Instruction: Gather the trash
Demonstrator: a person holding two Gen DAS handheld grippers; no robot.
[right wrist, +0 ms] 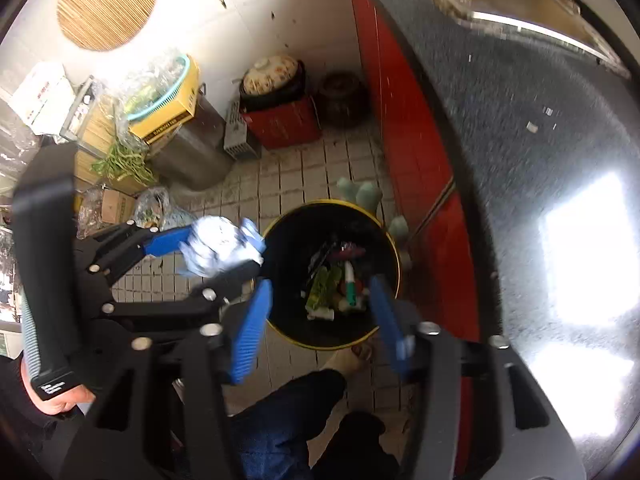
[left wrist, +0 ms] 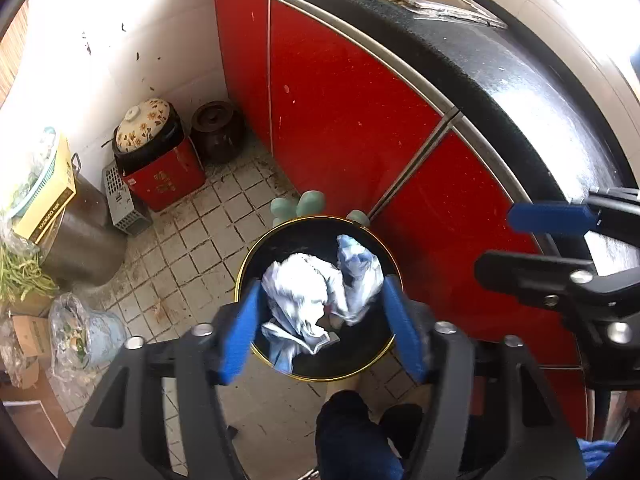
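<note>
A black trash bin with a gold rim (left wrist: 244, 258) (right wrist: 394, 248) stands on the tiled floor beside the red cabinets. My left gripper (left wrist: 322, 312) (right wrist: 224, 250) holds a crumpled white and pale blue wrapper (left wrist: 308, 296) (right wrist: 218, 248) between its blue fingers (left wrist: 242, 332), above the bin's left rim. My right gripper (right wrist: 320, 320) is open and empty above the bin; it also shows at the right of the left wrist view (left wrist: 516, 240). Inside the bin lie a green packet (right wrist: 322, 290), a green and white tube (right wrist: 351, 284) and other scraps.
Red cabinet doors (left wrist: 344, 112) under a dark counter (left wrist: 520, 80) run along the right. A clay pot on a red box (left wrist: 160, 160), a dark jar (left wrist: 218, 130), a metal drum (left wrist: 86, 236), bags and greens (left wrist: 20, 276) crowd the left. The person's leg and foot (right wrist: 352, 356) are below.
</note>
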